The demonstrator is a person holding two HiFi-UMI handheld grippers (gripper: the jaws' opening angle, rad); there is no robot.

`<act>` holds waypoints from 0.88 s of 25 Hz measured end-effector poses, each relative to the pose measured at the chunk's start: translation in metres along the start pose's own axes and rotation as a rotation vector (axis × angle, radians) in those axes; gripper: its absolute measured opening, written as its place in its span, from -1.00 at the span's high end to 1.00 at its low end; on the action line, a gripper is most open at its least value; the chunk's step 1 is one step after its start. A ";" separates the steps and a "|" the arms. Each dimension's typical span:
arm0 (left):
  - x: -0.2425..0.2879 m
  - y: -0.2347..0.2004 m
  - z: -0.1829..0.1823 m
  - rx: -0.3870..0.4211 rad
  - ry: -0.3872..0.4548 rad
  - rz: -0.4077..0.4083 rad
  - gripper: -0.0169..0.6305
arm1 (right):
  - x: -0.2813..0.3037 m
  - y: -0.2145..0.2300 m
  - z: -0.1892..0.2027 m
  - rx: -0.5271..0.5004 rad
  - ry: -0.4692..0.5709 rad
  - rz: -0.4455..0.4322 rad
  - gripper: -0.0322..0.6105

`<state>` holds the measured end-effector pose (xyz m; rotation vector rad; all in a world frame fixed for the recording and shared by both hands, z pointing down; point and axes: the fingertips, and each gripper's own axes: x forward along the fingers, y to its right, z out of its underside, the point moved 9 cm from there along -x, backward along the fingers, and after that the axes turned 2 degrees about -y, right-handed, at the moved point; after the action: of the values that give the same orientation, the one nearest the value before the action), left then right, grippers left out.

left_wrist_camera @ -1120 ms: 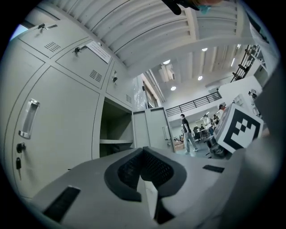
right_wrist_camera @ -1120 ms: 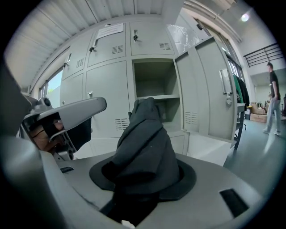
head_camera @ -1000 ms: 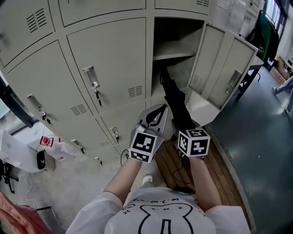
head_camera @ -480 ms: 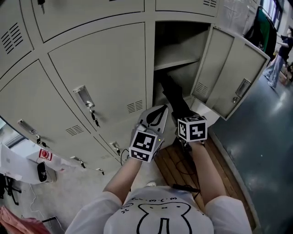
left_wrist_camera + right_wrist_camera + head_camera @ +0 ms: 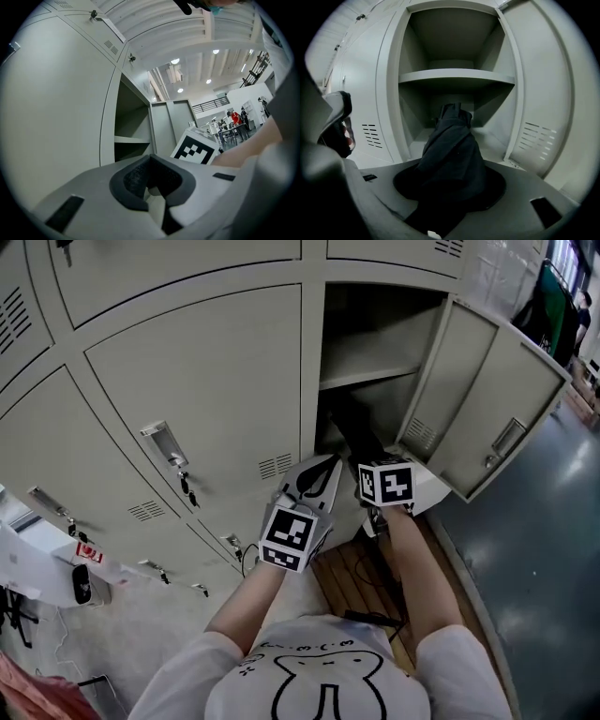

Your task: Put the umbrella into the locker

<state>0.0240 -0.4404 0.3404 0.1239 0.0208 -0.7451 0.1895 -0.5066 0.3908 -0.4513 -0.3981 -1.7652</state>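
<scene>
The right claw (image 5: pixel 451 185) grips the black umbrella (image 5: pixel 452 147), its far end inside the open locker (image 5: pixel 450 33) under the shelf (image 5: pixel 457 75), while the left claw (image 5: pixel 151 161) is closed, empty.

Wooden floor strip (image 5: pixel 342 573) carries a black cable (image 5: pixel 361 615). Dark glossy floor (image 5: pixel 525 568) adjoins its right edge. White device (image 5: pixel 37 563) stands far left. Ceiling lights (image 5: pixel 175 61) lit.

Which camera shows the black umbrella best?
The right gripper view: the umbrella fills its middle, clamped in the jaws, far end in the open locker. The head view shows only a dark strip of it. The left gripper view shows none.
</scene>
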 end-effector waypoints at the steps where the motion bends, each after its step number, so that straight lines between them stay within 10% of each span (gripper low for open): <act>1: 0.002 -0.002 0.000 0.003 -0.002 -0.007 0.90 | 0.006 0.002 -0.003 -0.007 -0.006 -0.002 0.26; 22: 0.032 -0.032 0.005 -0.018 -0.062 -0.097 0.90 | 0.117 0.020 -0.037 -0.092 -0.189 -0.032 0.20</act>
<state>0.0251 -0.4858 0.3399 0.0827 -0.0260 -0.8450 0.1804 -0.6278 0.4185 -0.6833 -0.4602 -1.7834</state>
